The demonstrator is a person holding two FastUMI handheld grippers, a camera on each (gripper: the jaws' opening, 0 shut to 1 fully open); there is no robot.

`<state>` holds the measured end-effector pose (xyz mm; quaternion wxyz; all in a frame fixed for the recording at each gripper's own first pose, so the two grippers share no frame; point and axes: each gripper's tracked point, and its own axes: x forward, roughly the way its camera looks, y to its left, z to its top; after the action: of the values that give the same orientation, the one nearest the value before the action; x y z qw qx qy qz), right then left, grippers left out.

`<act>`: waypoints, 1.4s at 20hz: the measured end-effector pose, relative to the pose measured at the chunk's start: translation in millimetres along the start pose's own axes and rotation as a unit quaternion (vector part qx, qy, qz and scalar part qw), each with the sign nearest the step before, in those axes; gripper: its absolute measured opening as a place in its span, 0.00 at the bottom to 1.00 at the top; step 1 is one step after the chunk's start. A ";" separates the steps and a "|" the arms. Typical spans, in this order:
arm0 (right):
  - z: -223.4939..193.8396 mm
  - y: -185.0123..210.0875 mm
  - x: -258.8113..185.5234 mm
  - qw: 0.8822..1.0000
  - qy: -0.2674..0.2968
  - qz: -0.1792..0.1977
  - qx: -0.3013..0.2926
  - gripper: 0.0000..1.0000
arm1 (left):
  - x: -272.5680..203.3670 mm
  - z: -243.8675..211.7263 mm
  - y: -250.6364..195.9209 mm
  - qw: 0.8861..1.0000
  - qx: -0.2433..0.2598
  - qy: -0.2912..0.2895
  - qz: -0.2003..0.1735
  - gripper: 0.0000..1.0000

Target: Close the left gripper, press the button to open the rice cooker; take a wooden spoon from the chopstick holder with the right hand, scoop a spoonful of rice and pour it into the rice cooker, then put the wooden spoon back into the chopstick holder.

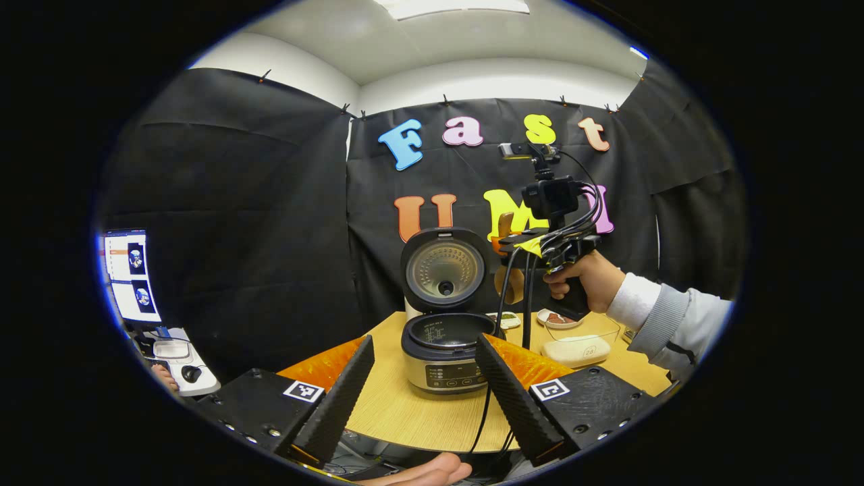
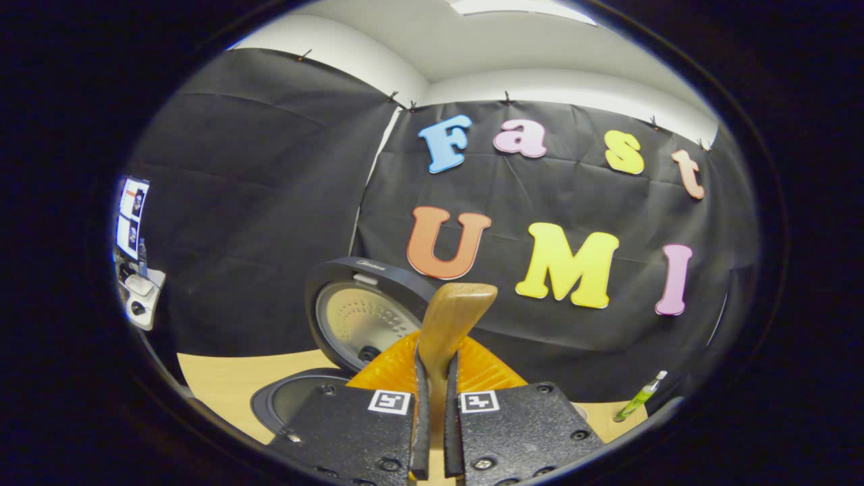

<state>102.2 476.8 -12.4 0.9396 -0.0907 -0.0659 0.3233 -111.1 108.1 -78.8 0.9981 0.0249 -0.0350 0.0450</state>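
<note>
The rice cooker (image 1: 445, 358) stands on the round wooden table (image 1: 412, 412) with its lid (image 1: 443, 268) swung up and the inner pot showing. My left gripper (image 1: 425, 398) hangs open just in front of it, one finger on each side of the cooker's front panel, holding nothing. A hand holds my right gripper (image 1: 533, 243) in the air above and to the right of the cooker, shut on the wooden spoon (image 1: 508, 280). In the right gripper view, the wooden spoon (image 2: 451, 317) stands upright between the shut fingers of my right gripper (image 2: 436, 356), with the open lid (image 2: 361, 317) and pot rim (image 2: 297, 401) lower left.
A white lidded container (image 1: 577, 349) and two small dishes (image 1: 559, 318) sit on the table right of the cooker. A green pen-like item (image 2: 638, 398) lies at the far right. A monitor (image 1: 128, 277) and a mouse (image 1: 191, 372) stand off to the left. A hand (image 1: 422, 472) shows below the table edge.
</note>
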 end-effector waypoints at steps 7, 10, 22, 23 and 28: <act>6.1 -120.2 -32.1 0.996 0.002 -0.083 0.006 0.14 | -1.5 6.0 -28.8 1.000 -0.008 -0.003 -0.024 0.96; -3.5 -177.0 -49.9 0.992 0.008 -0.122 0.012 0.14 | -0.5 9.6 -38.3 1.000 -0.007 -0.004 -0.030 0.96; -116.8 -368.3 -126.1 0.963 0.073 -0.256 0.045 0.15 | 1.1 8.3 -60.6 0.999 -0.004 0.000 -0.044 0.96; -124.6 -375.6 -131.1 0.961 0.077 -0.261 0.051 0.15 | 0.7 8.4 -61.5 0.999 -0.004 0.001 -0.044 0.96; -157.1 -389.3 -145.4 0.956 0.093 -0.267 0.076 0.16 | -0.3 8.6 -66.7 0.999 -0.002 0.001 -0.047 0.96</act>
<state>249.1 65.1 -92.1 0.9978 -0.0281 0.0250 0.0553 -105.9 41.3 -73.4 0.9992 0.0239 -0.0326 -0.0015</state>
